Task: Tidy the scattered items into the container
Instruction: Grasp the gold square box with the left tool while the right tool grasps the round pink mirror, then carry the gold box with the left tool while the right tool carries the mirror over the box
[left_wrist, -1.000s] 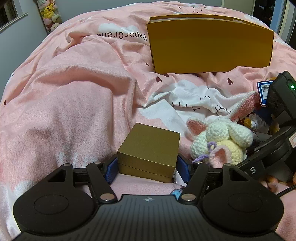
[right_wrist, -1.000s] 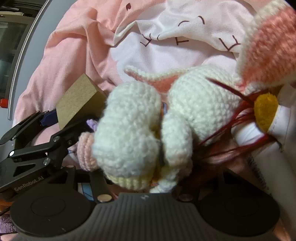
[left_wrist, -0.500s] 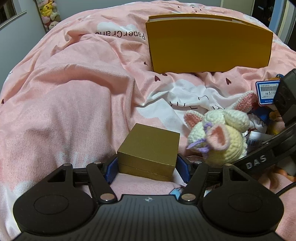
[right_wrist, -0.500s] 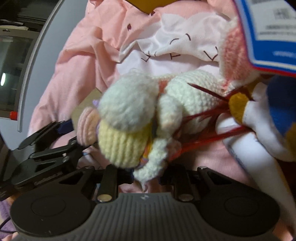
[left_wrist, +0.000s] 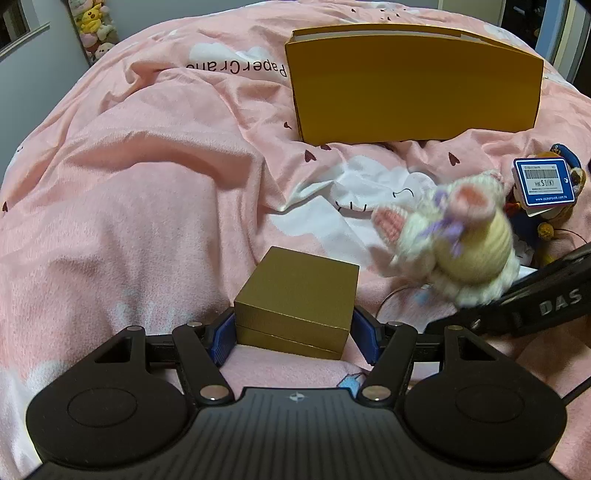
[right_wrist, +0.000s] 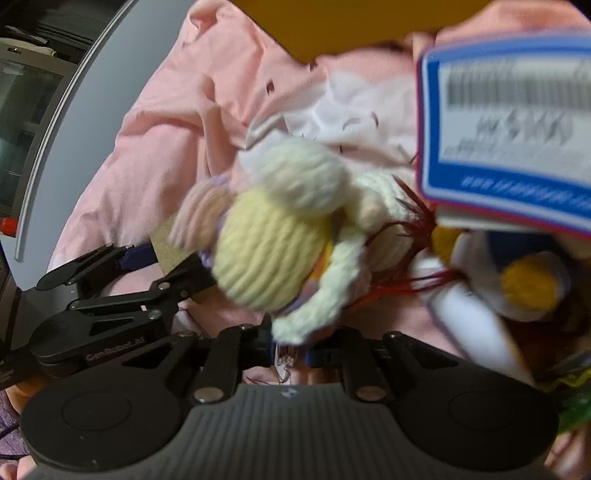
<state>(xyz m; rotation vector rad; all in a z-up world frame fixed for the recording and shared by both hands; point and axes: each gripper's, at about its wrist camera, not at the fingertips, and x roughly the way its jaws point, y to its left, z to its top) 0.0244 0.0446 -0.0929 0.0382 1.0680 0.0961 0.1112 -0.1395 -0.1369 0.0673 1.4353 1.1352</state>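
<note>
Small gold box (left_wrist: 295, 299): square, lidded, matte card with a fine grain, resting on the bedcover nearest the left wrist camera. The left gripper (left_wrist: 293, 332) stands wide around it, blue pads (left_wrist: 221, 334) against both side walls.

Crocheted rabbit (left_wrist: 454, 243): ribbed cream and pale yellow yarn, pink-lined ears, lilac bow, rounded body. It hangs clear of the cover in the right gripper (right_wrist: 291, 352), whose jaws have just been closing and now stand narrow on a limb of the toy.

Plush toy (right_wrist: 517, 280): white, blue and yellow soft fabric, just right of the rabbit, bearing a blue-bordered card tag (left_wrist: 545, 181) printed with a barcode.

Bedcover (left_wrist: 147, 184): pink, soft, creased, printed with hearts and white clouds.

Container (left_wrist: 413, 88): large open-topped box of smooth mustard-yellow card, farthest back, well apart from both items.
</note>
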